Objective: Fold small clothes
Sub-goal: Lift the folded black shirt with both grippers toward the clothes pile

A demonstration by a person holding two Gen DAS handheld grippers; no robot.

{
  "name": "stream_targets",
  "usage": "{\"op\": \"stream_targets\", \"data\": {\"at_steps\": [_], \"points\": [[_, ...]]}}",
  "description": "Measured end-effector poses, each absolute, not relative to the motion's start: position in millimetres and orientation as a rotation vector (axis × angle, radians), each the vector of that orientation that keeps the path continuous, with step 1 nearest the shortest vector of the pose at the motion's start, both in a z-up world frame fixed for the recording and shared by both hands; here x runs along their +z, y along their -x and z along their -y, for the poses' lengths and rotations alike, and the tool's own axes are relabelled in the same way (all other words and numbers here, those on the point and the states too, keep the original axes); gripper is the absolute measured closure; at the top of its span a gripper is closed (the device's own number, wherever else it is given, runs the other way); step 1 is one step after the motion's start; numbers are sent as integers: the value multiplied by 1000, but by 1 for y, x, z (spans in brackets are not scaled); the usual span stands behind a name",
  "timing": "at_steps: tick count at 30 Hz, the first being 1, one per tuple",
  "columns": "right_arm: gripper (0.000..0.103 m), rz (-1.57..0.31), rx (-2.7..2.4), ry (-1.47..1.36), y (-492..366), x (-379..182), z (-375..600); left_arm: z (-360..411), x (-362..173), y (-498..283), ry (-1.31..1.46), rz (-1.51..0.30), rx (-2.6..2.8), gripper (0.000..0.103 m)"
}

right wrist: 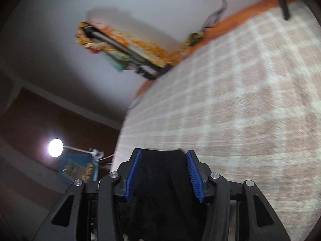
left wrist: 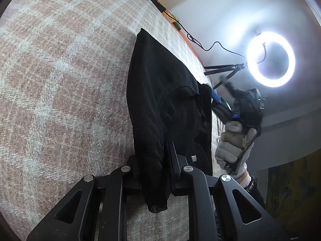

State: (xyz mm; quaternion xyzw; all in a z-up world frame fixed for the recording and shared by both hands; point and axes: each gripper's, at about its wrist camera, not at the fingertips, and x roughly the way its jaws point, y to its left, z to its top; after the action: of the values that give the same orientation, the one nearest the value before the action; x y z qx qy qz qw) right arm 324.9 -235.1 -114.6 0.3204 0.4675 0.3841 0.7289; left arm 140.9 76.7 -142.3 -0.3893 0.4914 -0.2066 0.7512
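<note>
A small black mesh garment (left wrist: 160, 100) hangs stretched above the beige checked cloth surface (left wrist: 60, 80). My left gripper (left wrist: 154, 160) is shut on one edge of it; fabric drapes over its fingers. In the left wrist view my right gripper (left wrist: 215, 98), held by a gloved hand (left wrist: 232, 146), grips the garment's far end. In the right wrist view the black fabric (right wrist: 162, 180) fills the gap between the blue pads (right wrist: 133, 174) of the right gripper (right wrist: 162, 156), which stand fairly wide apart with the cloth between them.
A lit ring light (left wrist: 270, 59) on a tripod stands beyond the surface's edge, with a cable. A round lamp (right wrist: 55, 147) glows at lower left. Colourful cloth on a rack (right wrist: 120, 46) hangs by the wall. An orange border (right wrist: 240, 14) edges the surface.
</note>
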Motion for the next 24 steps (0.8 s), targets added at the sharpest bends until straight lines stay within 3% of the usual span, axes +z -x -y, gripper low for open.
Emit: {"op": "stream_targets", "data": {"at_steps": [14, 19, 21, 24], "points": [[57, -1042, 721, -189, -315, -114, 205, -74, -141, -134, 841, -1075, -452, 89], [76, -1068, 780, -166, -299, -117, 205, -65, -139, -135, 815, -1069, -446, 89], [92, -1081, 773, -193, -298, -120, 207, -61, -137, -138, 793, -1065, -442, 92], [99, -1081, 715, -177, -299, -118, 204, -55, -130, -140, 717, -1048, -427, 94]]}}
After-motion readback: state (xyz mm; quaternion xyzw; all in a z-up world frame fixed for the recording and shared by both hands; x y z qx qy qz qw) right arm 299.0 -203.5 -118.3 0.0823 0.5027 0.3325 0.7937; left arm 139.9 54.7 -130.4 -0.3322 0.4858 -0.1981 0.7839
